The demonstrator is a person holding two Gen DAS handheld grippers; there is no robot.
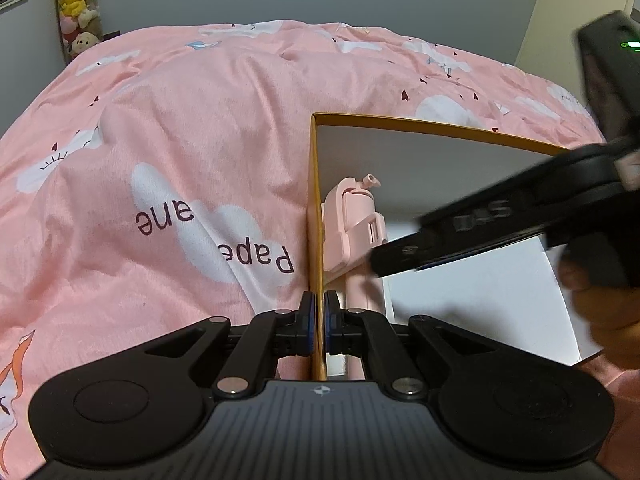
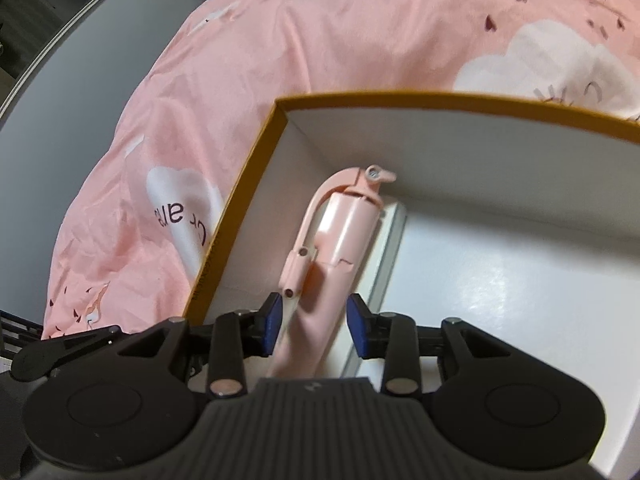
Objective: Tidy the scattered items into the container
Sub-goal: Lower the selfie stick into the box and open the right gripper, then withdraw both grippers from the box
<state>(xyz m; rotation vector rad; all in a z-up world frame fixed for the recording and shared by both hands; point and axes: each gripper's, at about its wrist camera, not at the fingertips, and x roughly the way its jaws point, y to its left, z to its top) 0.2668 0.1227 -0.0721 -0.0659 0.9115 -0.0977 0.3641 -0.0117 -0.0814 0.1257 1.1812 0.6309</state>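
An orange-rimmed cardboard box (image 1: 400, 121) (image 2: 400, 98) with a white inside sits on the pink bed cover. My left gripper (image 1: 319, 320) is shut on the box's left wall, one blue pad on each side of it. A pink folding selfie stick (image 1: 354, 224) (image 2: 340, 232) lies inside the box along that wall, its head toward the far side. My right gripper (image 2: 314, 322) hangs over the stick's handle, which runs between the blue pads (image 2: 272, 320) with small gaps on both sides. In the left wrist view the right gripper (image 1: 384, 258) reaches into the box from the right, blurred.
The pink quilt with white clouds and lettering (image 1: 180, 160) (image 2: 280, 40) surrounds the box. Plush toys (image 1: 76, 0) hang on the far wall at the left. A person's hand (image 1: 604, 312) holds the right gripper by the box's right side.
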